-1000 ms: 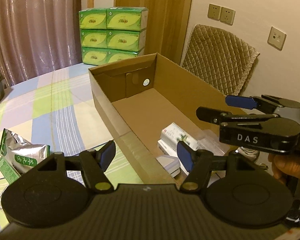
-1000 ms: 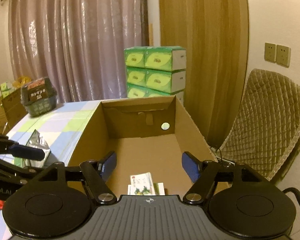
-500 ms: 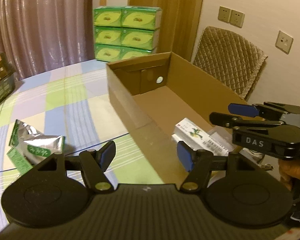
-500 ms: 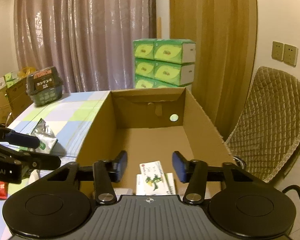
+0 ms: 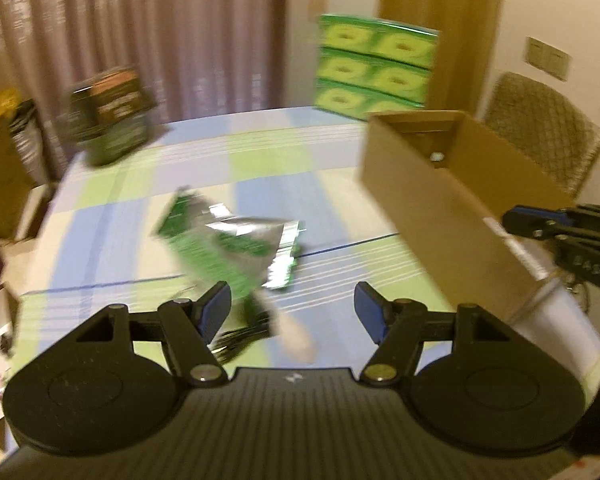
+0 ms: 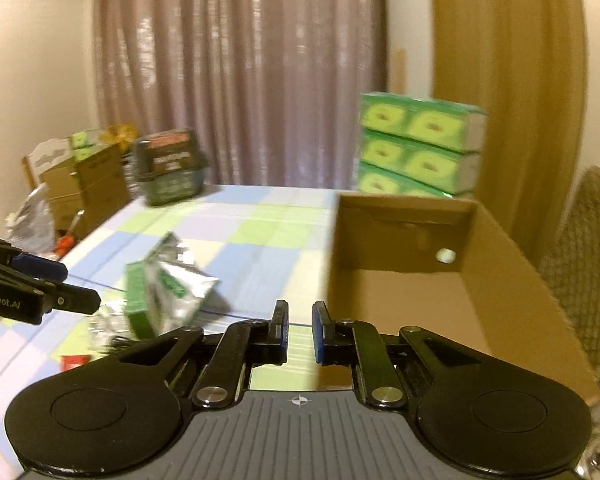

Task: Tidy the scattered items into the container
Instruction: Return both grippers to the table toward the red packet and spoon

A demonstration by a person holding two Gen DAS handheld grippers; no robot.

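Note:
An open cardboard box [image 5: 440, 200] [image 6: 500, 280] stands on the right of the checked table. Silver-and-green foil packets [image 5: 236, 240] [image 6: 168, 284] lie on the cloth left of it, blurred by motion. My left gripper [image 5: 292, 312] hangs open just short of the packets with nothing between its fingers. My right gripper [image 6: 300, 332] is shut and empty, over the table by the box's near left wall. A small red item [image 6: 74, 360] lies near the packets. The box's contents are hidden in both views.
A dark green basket [image 5: 112, 120] [image 6: 168, 172] sits at the table's far left. Stacked green tissue boxes [image 5: 376, 68] [image 6: 416, 152] stand behind the table. A quilted chair [image 5: 540, 128] is right of the box. Cartons [image 6: 84, 184] pile up past the left table edge.
Both grippers swung left from over the box toward the packets on the cloth. The right gripper's jaws closed from wide apart to shut, with nothing between them.

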